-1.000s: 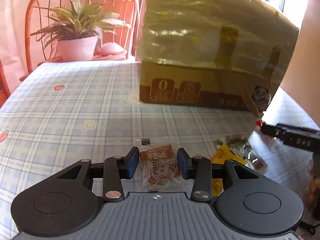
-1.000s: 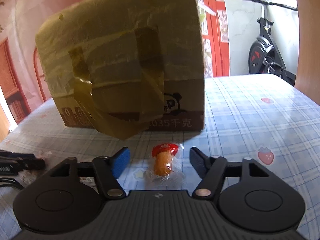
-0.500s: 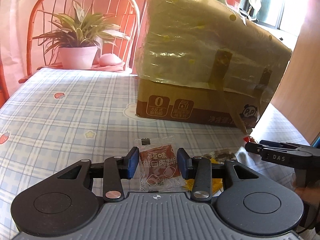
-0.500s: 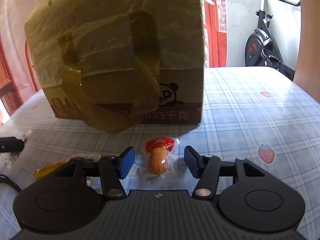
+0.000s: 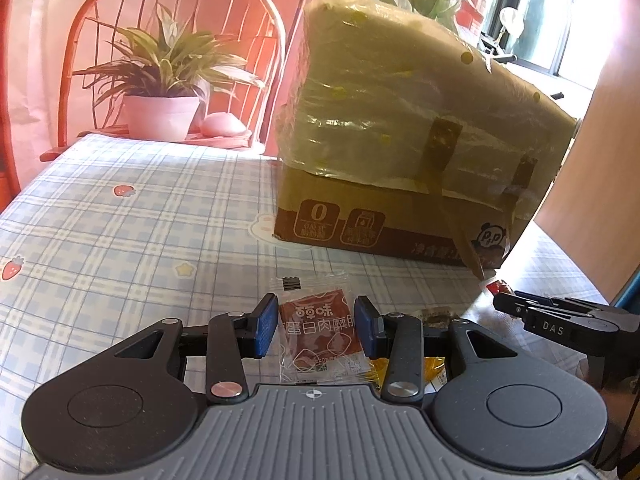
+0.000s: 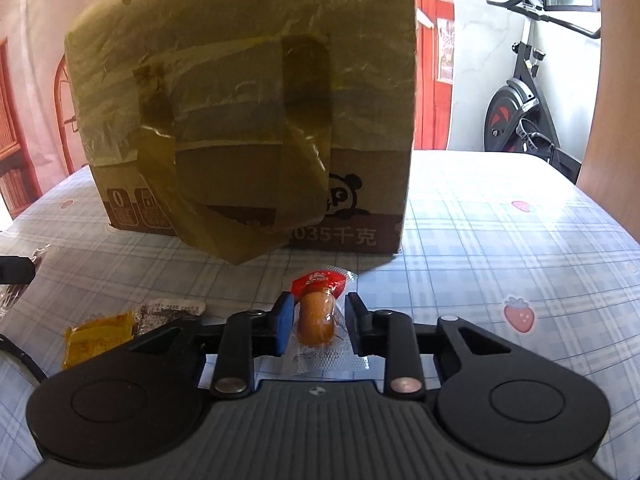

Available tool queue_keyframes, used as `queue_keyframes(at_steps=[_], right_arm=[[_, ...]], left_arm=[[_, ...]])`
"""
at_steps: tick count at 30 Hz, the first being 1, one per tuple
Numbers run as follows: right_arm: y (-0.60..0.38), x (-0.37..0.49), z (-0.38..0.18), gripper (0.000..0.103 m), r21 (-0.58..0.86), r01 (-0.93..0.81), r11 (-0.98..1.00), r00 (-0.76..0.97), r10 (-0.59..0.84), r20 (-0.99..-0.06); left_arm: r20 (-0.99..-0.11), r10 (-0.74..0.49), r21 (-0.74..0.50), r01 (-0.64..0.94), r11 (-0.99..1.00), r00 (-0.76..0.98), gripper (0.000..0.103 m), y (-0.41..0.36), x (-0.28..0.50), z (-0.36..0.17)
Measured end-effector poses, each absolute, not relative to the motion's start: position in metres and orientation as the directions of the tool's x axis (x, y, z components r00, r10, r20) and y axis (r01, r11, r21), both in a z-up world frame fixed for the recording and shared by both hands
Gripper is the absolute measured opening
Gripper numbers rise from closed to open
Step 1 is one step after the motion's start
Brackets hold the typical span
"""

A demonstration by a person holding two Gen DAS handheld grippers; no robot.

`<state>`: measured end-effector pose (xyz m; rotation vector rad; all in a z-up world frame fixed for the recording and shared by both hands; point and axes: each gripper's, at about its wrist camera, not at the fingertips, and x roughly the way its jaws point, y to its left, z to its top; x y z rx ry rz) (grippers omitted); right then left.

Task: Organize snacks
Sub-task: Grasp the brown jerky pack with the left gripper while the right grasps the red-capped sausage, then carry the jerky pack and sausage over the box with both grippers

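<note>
My left gripper (image 5: 316, 311) is shut on a brown snack packet (image 5: 320, 340) with white characters, held just above the checked tablecloth (image 5: 120, 240). My right gripper (image 6: 320, 315) is shut on a clear-wrapped orange sausage snack (image 6: 316, 322) with a red top; both pads press its sides. A yellow packet (image 6: 100, 332) and a dark packet (image 6: 168, 312) lie on the cloth left of the right gripper. The right gripper (image 5: 560, 324) also shows at the right edge of the left wrist view. The taped cardboard box (image 5: 400, 140) stands right behind both grippers (image 6: 248, 100).
A potted plant (image 5: 160, 92) sits on a red wire chair (image 5: 76, 48) at the table's far left. An exercise bike (image 6: 520, 112) stands beyond the table's right side. A brown wooden panel (image 5: 592, 200) rises at the right.
The right jaws have closed from wide apart onto the sausage snack. The left gripper still holds the brown packet, and its view has tilted up a little.
</note>
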<state>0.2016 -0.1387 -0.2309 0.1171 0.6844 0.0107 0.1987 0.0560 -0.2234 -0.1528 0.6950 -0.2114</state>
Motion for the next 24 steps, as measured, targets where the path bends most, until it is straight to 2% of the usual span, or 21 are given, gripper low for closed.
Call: queue_keyframes(at_steps=[9, 18, 24], right_arm=[[-0.149, 0.183, -0.216, 0.03, 0.154, 0.047, 0.987, 0.809, 0.052, -0.586], [-0.159, 0.173, -0.181, 0.03, 0.178, 0.051, 0.983, 0.862, 0.047, -0.505], [-0.157, 0.172, -0.147, 0.03, 0.183, 0.025, 0.983, 0.902, 0.056, -0.427]], left_arm=[[-0.588, -0.238, -0.191, 0.153, 0.97, 0.773, 0.044, 0.054, 0.198, -0.213], [-0.512, -0.255, -0.164, 0.198, 0.966, 0.82, 0.044, 0.049, 0.198, -0.179], [-0.443, -0.299, -0.197, 0.234, 0.952, 0.845, 0.044, 0.047, 0.202, -0.144]])
